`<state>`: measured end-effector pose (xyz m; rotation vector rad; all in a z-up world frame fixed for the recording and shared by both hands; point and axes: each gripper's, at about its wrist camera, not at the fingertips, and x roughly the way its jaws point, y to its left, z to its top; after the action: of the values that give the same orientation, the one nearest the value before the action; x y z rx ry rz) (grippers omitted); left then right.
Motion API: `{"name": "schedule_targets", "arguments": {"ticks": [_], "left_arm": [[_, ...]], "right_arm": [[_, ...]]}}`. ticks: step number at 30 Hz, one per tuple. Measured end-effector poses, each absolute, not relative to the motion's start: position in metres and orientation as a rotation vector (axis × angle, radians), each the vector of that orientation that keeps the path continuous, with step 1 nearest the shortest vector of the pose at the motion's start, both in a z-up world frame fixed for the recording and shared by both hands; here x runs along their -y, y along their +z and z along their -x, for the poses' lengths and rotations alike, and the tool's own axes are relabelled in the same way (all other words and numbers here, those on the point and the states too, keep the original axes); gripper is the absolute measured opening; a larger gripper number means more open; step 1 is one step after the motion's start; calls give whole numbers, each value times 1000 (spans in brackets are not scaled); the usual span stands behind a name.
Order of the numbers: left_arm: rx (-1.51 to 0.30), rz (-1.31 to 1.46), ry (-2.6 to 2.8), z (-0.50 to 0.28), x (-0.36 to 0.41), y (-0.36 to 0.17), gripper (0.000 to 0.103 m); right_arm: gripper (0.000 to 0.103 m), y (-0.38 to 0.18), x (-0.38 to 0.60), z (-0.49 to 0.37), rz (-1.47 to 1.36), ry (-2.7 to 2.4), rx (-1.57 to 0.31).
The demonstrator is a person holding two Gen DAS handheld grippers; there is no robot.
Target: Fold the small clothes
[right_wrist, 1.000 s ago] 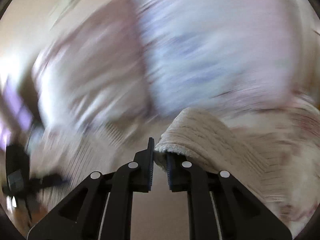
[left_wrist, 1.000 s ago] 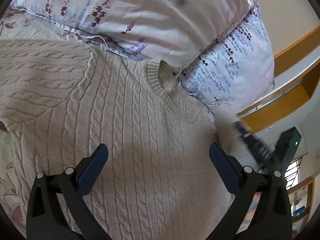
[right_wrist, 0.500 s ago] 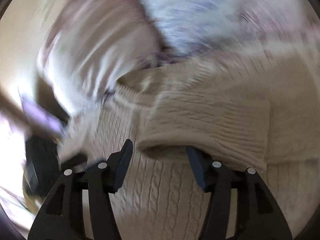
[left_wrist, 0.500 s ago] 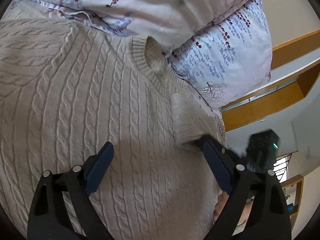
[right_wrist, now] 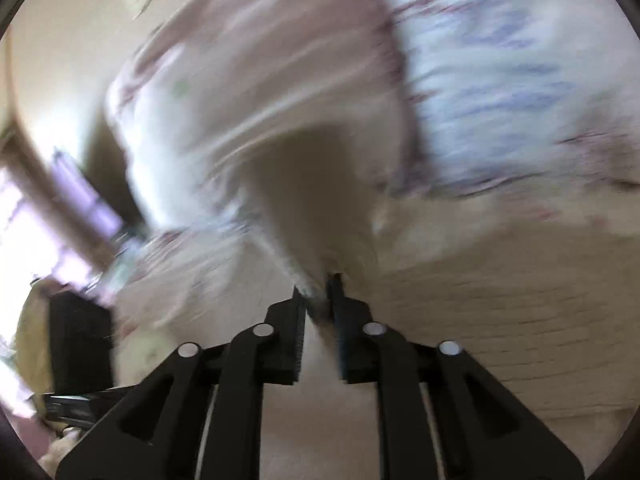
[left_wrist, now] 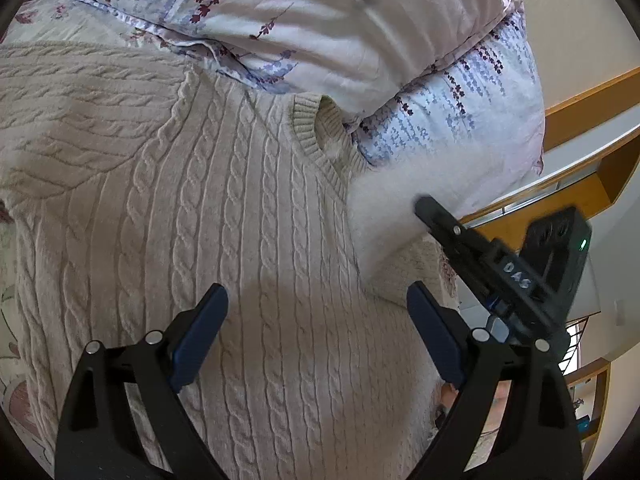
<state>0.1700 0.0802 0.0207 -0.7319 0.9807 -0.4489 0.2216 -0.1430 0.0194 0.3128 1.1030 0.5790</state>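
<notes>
One sweater (left_wrist: 248, 216), cream cable-knit, lies flat on the bed, neckline (left_wrist: 316, 128) toward the pillows. It fills most of the left wrist view.

Left gripper (left_wrist: 316, 332): jaws wide, nothing between the pads. It hovers over the sweater's body, below the neckline; contact with the knit cannot be judged. Both blue pads are visible, one on each side.

Right gripper (left_wrist: 440, 216): seen from the left wrist view as a black arm coming in from the right of the neckline, its tip at the sweater's blurred right sleeve (left_wrist: 384, 208). In its own view the right gripper (right_wrist: 318, 292) has its jaws narrow, having just been closing, with a fold of cream knit pinched between the toothed pads. Sleeve fabric rises up from the tips and more knit spreads to the right.

Count: sweater 1; pillows 2, floral, stacked beyond the neckline, upper pillow (left_wrist: 320, 20) over lower pillow (left_wrist: 472, 120); grippers 2.

Hard to read: the right wrist view is heavily motion-blurred; only the fingers are sharp. The sweater's hem and left sleeve end are cut off by the frame edge. The held sleeve is smeared in the left view, so its outline is uncertain. A wooden frame (left_wrist: 580, 104) shows right of the pillows, partly cut off.
</notes>
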Motion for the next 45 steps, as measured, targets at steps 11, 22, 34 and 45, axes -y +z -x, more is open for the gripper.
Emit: {"name": "schedule_targets", "arguments": {"ticks": [11,22,34,45], "left_arm": [[-1006,801,-459,-183,-78,13,77],[-1015,910,-390,-200,-86,1,61],[-1039,892,-398,-206,-71,-2,31],[-1020,804,-337,-202,-69,-3,7]], "right_arm": [[55,-24,261,-174,-661,282,-1271],[8,-40,384,-147,-1009,-53,-1045],[8,-33,409,-131,-1053,-165,-869],[7,-30,403,-121,-977,-218,-847]]}}
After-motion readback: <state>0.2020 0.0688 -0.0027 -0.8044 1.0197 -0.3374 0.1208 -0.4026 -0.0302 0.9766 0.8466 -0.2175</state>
